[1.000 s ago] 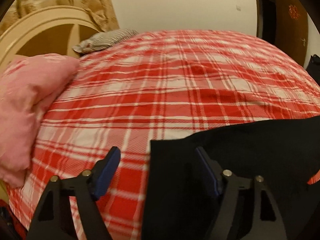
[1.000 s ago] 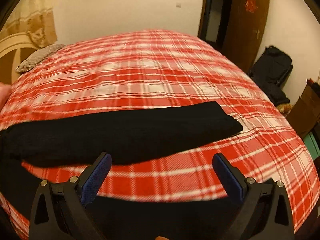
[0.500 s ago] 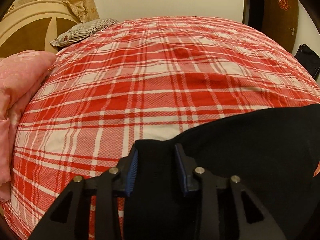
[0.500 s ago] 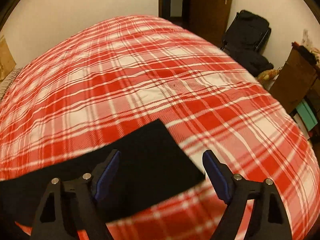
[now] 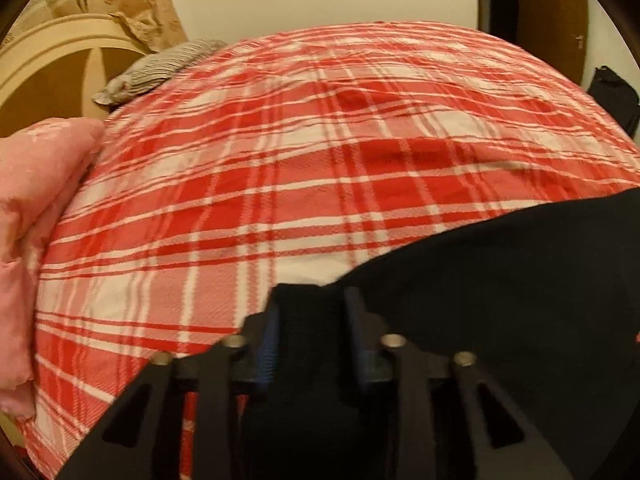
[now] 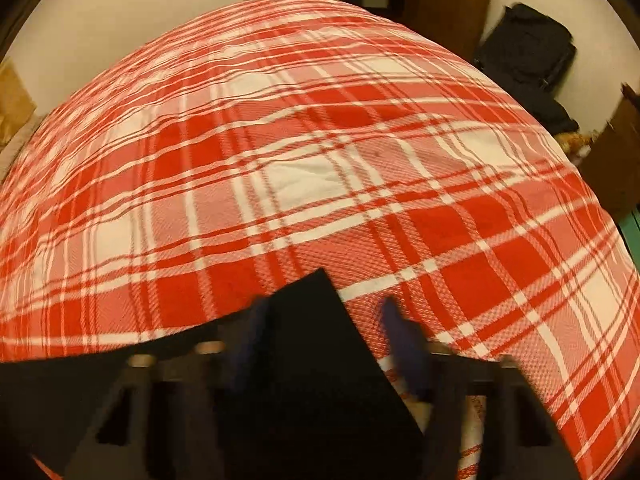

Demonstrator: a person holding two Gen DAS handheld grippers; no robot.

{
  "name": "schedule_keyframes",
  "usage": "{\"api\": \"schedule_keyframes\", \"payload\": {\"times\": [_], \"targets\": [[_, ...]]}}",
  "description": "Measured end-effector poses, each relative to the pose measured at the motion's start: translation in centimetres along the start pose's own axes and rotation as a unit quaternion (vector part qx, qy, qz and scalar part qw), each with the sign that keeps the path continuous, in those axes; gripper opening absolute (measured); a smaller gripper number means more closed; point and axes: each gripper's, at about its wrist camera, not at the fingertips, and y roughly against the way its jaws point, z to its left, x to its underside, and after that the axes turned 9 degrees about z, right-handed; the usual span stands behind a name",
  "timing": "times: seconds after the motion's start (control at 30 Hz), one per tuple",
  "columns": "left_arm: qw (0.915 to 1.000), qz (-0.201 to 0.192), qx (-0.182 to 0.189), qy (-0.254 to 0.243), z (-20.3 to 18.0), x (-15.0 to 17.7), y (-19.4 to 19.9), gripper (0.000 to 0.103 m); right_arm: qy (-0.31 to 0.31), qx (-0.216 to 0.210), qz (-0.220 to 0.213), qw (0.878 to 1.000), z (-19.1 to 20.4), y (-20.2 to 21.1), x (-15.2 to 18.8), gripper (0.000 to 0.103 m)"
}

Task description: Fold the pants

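Tongs [image 5: 312, 332] astride pants [image 5: 500, 300] corner

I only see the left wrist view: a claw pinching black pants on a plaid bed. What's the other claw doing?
Observer: The right gripper is at another corner of the pants. Its jaws have just been closing, with the cloth between them.
Operator: Has it got hold?
Observer: Not quite. A strip of sheet shows between the cloth and the pad on the picture's right.
Operator: Anything beyond that side of the bed?
Observer: Something teal at the picture's right edge. Too little shows to name it.
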Motion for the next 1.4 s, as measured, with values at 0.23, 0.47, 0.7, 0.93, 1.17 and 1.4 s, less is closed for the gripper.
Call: {"api": "schedule_keyframes", "payload": {"times": [0.23, 0.47, 0.7, 0.93, 1.17, 1.4], "targets": [[0.9996, -0.019, -0.01, -0.018, -0.5, -0.3, 1.1, 0.015, 0.037, -0.012, -0.023, 0.999, 1.6, 2.6, 1.2, 0.008], [0.999, -0.044, 0.006, 0.007, 0.4, -0.1, 2.6, 0.015, 0.048, -0.014, -0.073, 0.996, 2.1, 6.8, 3.7, 0.008], [0.9974, -0.069, 0.02, 0.011, 0.4, -0.4, 4.4, 0.015, 0.04, -0.017, -0.111, 0.993, 0.8, 10.3, 5.8, 0.007], [0.9929, -0.112, 0.038, 0.015, 0.8, 0.8, 7.0, 0.015, 0.044, -0.047, -0.171, 0.983, -0.8, 14.1, 9.1, 0.006], [0.9874, -0.147, 0.054, 0.026, 1.6, 2.5, 8.6, 0.015, 0.046, -0.067, -0.227, 0.97, -2.8, 17.0, 13.8, 0.005], [0.9799, -0.176, 0.08, 0.048, 2.8, 5.4, 9.7, 0.015, 0.043, -0.077, -0.262, 0.961, -5.7, 18.6, 19.0, 0.005]]}}
